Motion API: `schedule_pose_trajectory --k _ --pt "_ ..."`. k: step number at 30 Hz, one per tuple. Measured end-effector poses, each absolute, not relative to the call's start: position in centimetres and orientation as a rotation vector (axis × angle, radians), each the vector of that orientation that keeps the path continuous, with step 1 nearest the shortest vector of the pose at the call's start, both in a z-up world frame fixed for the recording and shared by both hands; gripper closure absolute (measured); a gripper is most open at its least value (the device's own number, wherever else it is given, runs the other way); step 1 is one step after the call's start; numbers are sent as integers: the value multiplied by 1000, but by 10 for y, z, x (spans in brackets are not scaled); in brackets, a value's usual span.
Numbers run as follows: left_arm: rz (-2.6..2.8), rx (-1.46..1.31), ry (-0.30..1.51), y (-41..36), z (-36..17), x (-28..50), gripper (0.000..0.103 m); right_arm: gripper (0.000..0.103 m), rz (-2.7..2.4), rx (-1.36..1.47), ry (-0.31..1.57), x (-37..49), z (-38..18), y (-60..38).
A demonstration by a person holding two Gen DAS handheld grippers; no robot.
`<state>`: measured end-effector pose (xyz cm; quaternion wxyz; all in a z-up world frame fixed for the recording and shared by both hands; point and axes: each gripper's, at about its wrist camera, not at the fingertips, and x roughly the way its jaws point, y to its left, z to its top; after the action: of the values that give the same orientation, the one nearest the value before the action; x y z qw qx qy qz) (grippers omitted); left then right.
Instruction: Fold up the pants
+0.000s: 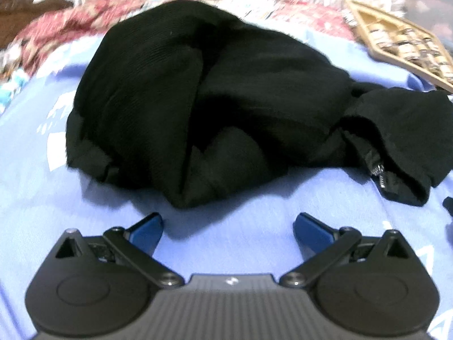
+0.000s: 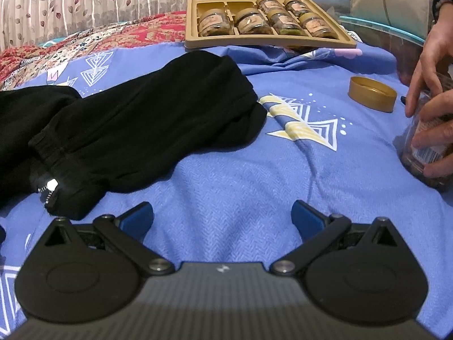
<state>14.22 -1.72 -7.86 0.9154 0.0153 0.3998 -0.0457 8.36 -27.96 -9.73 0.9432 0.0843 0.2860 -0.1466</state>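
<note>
A soft blue bedspread with a fine herringbone weave and white and yellow triangle prints covers the bed, meeting a red floral quilt along its far edge. The black pants, a matte knit fabric, lie bunched in a rounded heap on the bedspread's middle, one part stretched flat toward the far edge with a silver zipper gleaming at a near corner of the cloth. A tan plastic tray with moulded compartments sits at the far edge, holding small round jars. The left gripper rests just short of the heap, blue fingers spread wide, gripping nothing. The right gripper sits likewise spread and empty on bare bedspread. At the right edge, a person's hands clasp a clear jar beside a round gold lid.
</note>
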Motion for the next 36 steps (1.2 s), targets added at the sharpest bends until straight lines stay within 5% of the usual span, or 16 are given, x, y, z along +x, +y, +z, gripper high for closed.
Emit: schedule_pose_trajectory --k 19,36 --pt "-177 49 1083 -1 -58 49 0 0 -246 191 645 -13 -87 -250" --pt "-77 143 973 9 -19 20 0 0 -142 210 697 -34 -71 -227"
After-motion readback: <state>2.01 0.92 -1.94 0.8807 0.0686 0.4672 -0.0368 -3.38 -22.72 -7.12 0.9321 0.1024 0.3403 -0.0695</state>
